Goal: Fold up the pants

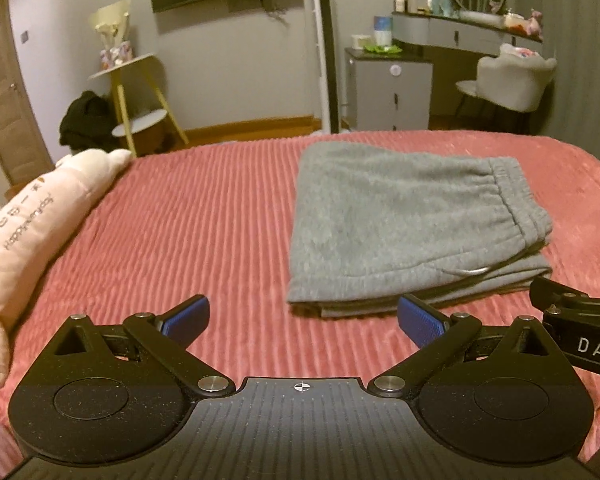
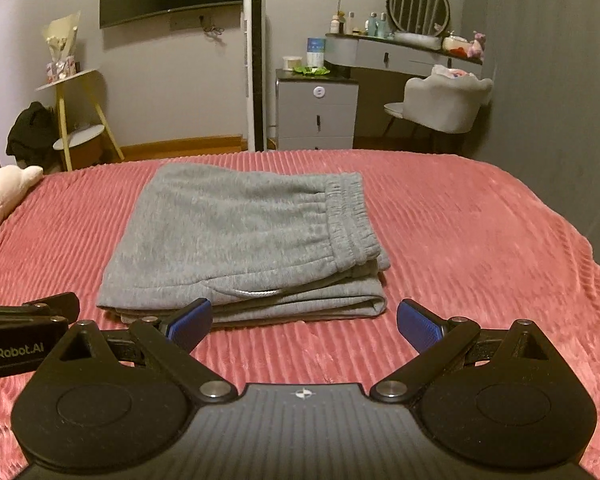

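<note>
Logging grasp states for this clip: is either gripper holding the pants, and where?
Nothing is held. The left gripper and right gripper both have open jaws, short of the folded grey pants on the bed.

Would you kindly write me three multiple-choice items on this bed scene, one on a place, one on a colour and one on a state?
1. Where do the pants lie?
A. On the red bedspread
B. On the grey chair
C. On the floor

2. What colour are the pads on the gripper fingers?
A. Yellow
B. Blue
C. White

3. How do the left gripper and right gripper stand?
A. Both shut on the pants
B. One open, one shut
C. Both open and holding nothing

Answers:
1. A, the folded grey stack rests on the ribbed red cover.
2. B, both views show blue pads.
3. C, the fingers are spread wide with only bedspread between them.
</note>
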The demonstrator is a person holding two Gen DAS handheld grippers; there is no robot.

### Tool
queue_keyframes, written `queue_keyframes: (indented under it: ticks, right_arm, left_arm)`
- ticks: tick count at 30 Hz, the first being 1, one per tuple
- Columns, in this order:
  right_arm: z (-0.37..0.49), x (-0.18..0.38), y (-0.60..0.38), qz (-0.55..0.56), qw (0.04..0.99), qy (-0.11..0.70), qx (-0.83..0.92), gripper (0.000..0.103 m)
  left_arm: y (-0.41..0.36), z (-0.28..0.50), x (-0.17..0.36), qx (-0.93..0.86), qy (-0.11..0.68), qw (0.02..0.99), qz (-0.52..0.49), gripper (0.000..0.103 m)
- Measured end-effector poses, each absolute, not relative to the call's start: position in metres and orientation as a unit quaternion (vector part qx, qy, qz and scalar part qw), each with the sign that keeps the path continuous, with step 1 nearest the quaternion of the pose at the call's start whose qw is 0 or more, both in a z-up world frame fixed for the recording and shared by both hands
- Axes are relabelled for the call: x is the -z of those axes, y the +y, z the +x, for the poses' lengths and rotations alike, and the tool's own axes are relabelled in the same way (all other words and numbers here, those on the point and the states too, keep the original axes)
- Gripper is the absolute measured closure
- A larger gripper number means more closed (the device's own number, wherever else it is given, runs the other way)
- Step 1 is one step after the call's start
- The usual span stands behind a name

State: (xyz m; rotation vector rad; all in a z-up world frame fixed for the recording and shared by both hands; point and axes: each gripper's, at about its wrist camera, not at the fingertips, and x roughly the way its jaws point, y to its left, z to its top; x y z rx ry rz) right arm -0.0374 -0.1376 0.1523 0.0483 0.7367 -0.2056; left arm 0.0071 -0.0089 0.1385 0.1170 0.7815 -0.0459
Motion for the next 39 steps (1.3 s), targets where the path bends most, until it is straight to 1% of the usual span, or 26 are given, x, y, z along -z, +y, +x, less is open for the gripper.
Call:
queue_keyframes:
  ticks: [39]
  right_arm:
    - [-0.0358,-0.1483,-0.1476,0.033,0.924,0.371,0.085,0.004]
  left_arm:
    - [-0.0079,0.0066,-0.1366,0.032,0.383,0.921,0.063,0.000]
